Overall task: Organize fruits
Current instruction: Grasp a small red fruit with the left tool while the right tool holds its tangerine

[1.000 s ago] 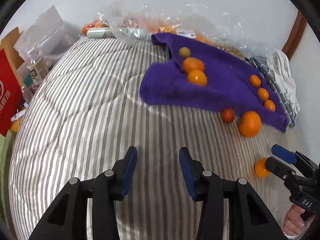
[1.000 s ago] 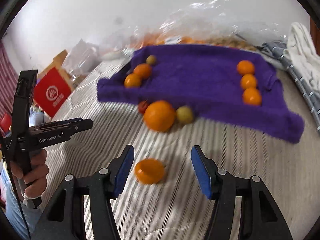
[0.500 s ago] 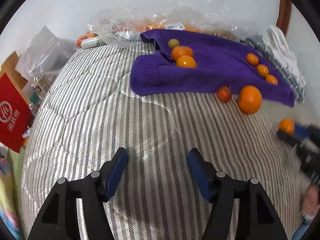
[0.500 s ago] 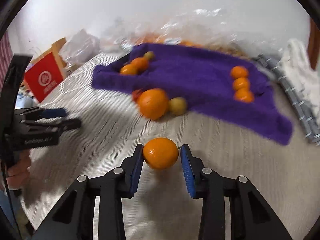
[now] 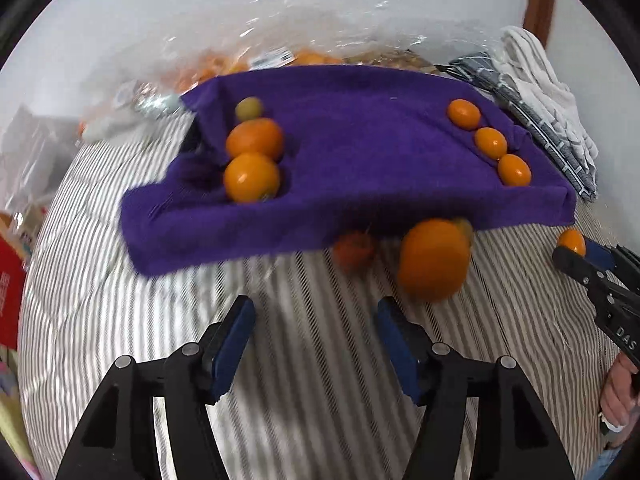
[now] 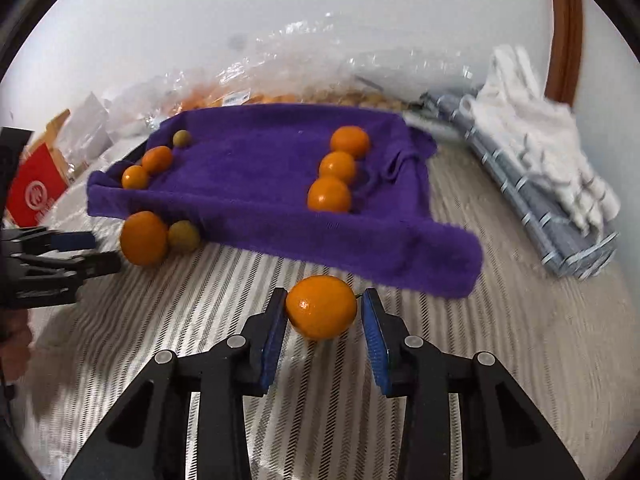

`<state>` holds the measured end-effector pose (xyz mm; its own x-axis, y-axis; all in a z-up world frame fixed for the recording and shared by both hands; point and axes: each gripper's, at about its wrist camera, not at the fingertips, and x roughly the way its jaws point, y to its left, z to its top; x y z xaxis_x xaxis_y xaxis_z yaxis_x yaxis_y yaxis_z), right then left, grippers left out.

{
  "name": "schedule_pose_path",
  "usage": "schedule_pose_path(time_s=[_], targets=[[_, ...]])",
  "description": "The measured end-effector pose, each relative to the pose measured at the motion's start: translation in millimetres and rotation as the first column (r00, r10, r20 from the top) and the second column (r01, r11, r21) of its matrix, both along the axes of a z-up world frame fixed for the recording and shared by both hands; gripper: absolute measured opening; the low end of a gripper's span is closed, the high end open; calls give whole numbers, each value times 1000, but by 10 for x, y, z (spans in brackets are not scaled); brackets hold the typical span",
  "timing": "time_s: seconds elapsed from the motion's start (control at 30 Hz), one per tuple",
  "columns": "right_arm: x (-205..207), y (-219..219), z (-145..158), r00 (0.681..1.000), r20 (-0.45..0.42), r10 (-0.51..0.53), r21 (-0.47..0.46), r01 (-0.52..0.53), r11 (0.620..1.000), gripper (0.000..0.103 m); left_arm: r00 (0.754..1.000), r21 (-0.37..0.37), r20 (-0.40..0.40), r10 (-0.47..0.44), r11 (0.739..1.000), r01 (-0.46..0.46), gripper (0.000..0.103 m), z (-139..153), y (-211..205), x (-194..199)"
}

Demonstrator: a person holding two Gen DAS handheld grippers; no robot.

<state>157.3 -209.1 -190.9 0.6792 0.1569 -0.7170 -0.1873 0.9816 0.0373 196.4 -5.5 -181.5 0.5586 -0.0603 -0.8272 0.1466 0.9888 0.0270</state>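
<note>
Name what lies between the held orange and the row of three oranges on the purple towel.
In the right wrist view, only the purple towel's front edge and striped bedding separate held orange from row.

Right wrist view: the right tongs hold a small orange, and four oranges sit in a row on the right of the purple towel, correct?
Not quite. The right tongs do hold the small orange, but the right wrist view shows three oranges in that row on the purple towel, not four.

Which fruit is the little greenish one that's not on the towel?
Find the purple towel on the striped bed. At its near left edge sits a big orange, and touching its right side is the greenish fruit, smaller and duller than every orange nearby.
</note>
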Motion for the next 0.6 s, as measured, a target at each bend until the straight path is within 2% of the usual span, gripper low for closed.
schedule_pose_path(time_s=[0.07,0.23,0.37,0.5,0.6], targets=[[-11,-40,1,1000,2,-7,9,7,1000,37,1000,-6,6,-3,1000,3,67,-2,15,57],[-19,-103,-17,1000,-12,-22,44,22,999,37,998,-20,59,15,1000,-14,67,-17,33,89],[-20,-108,-29,1000,-19,-21,56,22,998,38,998,-20,65,20,1000,-18,64,-23,15,161],[10,-51,-52,999,-31,-22,36,23,999,37,996,-33,89,14,999,-11,47,-11,14,193],[31,-21,-74,998,-44,-33,12,33,999,37,995,-129,92,25,992,-13,36,19,151,192]])
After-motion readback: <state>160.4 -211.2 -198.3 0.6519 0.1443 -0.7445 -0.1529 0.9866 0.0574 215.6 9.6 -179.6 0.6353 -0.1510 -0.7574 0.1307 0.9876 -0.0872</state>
